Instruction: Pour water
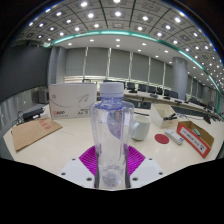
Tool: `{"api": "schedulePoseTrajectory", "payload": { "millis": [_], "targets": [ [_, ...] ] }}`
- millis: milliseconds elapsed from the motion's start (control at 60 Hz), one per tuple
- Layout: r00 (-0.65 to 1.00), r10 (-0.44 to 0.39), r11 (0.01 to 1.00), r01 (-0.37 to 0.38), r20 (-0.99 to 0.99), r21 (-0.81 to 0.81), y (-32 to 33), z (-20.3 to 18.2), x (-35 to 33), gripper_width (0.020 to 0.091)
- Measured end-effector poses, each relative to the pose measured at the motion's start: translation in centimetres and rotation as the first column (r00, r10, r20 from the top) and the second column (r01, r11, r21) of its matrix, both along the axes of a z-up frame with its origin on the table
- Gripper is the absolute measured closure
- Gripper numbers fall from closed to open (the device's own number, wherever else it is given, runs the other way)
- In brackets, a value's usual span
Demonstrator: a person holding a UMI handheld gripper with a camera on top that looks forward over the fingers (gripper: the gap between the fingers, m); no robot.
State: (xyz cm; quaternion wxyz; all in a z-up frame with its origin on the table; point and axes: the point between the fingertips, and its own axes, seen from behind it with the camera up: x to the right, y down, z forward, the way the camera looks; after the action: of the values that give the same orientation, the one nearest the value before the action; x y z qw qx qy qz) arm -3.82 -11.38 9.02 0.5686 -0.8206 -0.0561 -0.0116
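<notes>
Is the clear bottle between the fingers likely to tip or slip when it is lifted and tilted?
The bottle is tall and narrow, so it probably tips easily if nudged. Its clear, smooth-looking wall may be slippery and may give under pressure. The hand-held gripper has pads low on the bottle, so the top could swing when tilted. The cap looks on.
</notes>
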Motion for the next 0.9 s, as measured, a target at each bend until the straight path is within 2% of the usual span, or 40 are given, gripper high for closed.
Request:
{"api": "schedulePoseTrajectory", "payload": {
  "millis": [100, 200, 400, 517, 650, 783, 900],
  "targets": [
    [0.999, 0.028, 1.000, -0.028, -0.029, 0.009, 0.4, 1.9, -1.6, 0.0759],
    [0.989, 0.044, 0.999, -0.040, -0.145, 0.027, 2.0, 5.3, -4.0, 0.0760],
    [0.840, 0.069, 0.997, -0.035, -0.539, 0.073, 7.6, 13.0, -6.9, 0.0760],
    [0.609, 0.061, 0.998, -0.020, -0.791, 0.061, 11.3, 16.7, -7.8, 0.0762],
    [0.206, 0.009, 1.000, -0.007, -0.978, 0.008, 16.3, 17.5, -6.2, 0.0762],
    [-0.159, -0.075, 0.997, 0.001, -0.984, -0.076, 20.2, 16.2, -4.2, 0.0763],
    [-0.375, -0.131, 0.991, -0.043, -0.918, -0.124, 21.6, 15.1, -3.3, 0.0763]
  ]
}}
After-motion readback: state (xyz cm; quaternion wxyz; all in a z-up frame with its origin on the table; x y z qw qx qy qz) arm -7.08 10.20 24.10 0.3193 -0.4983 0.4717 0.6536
